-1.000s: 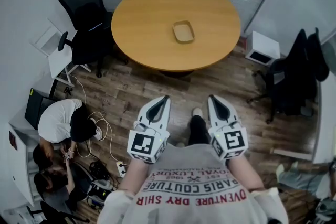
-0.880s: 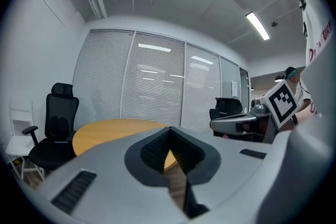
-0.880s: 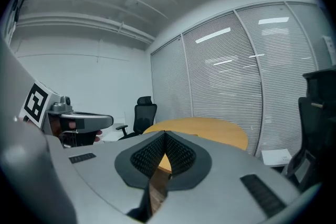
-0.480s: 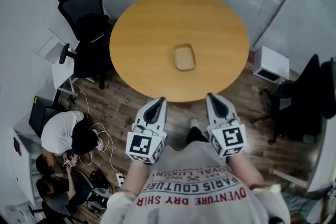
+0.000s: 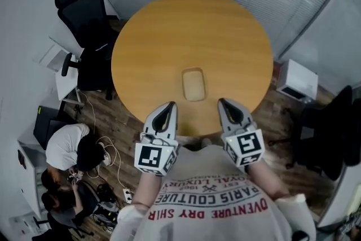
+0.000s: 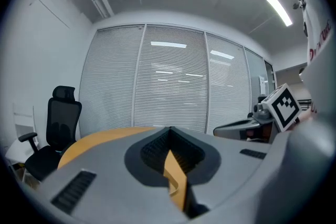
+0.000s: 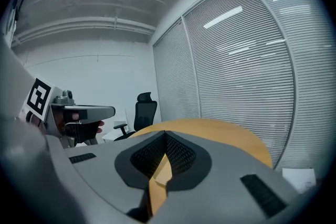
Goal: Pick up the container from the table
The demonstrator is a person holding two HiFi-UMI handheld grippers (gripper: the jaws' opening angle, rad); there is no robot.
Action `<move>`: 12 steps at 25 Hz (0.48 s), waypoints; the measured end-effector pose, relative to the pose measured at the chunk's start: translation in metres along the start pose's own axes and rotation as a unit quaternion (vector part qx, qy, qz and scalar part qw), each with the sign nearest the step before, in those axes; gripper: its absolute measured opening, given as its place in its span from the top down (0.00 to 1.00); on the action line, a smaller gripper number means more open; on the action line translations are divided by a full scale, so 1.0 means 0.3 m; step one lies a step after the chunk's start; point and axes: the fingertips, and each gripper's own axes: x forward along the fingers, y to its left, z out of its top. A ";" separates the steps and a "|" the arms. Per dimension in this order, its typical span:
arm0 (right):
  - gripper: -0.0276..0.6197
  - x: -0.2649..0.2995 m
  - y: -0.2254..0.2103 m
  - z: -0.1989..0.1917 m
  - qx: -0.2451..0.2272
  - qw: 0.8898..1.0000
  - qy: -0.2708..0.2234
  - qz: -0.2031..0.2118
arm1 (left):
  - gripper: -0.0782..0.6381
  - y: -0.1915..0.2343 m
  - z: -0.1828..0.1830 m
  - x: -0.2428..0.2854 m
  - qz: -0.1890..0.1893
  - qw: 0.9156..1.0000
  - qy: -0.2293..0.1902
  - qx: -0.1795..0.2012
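A shallow tan container (image 5: 194, 84) with rounded corners lies on the round wooden table (image 5: 152, 42), toward its near edge. In the head view both grippers are held side by side over the table's near rim, short of the container. My left gripper (image 5: 169, 105) is shut with nothing in it, and my right gripper (image 5: 224, 103) is shut and empty as well. In the left gripper view the left gripper (image 6: 169, 131) has its jaws meeting at the tips, with the tabletop (image 6: 100, 140) beyond. The right gripper (image 7: 164, 135) looks the same in the right gripper view. Neither gripper view shows the container.
A black office chair (image 5: 84, 25) stands at the table's left, another dark chair (image 5: 333, 132) at the right. A white cabinet (image 5: 297, 79) sits by the blinds. People (image 5: 67, 147) crouch on the wooden floor at the left among cables.
The table and container have come nearer and lower in the head view. Both grippers now reach over the table's near edge, still shut and side by side.
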 end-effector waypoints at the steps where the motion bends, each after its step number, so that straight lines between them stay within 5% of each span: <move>1: 0.96 0.018 -0.014 -0.009 0.002 1.000 0.006 0.001 | 0.89 0.007 -0.010 0.019 -0.001 1.000 0.007 0.000; 12: 0.96 0.248 -0.083 -0.133 0.014 0.995 0.095 0.002 | 0.89 0.109 -0.061 0.206 -0.022 0.999 0.030 0.002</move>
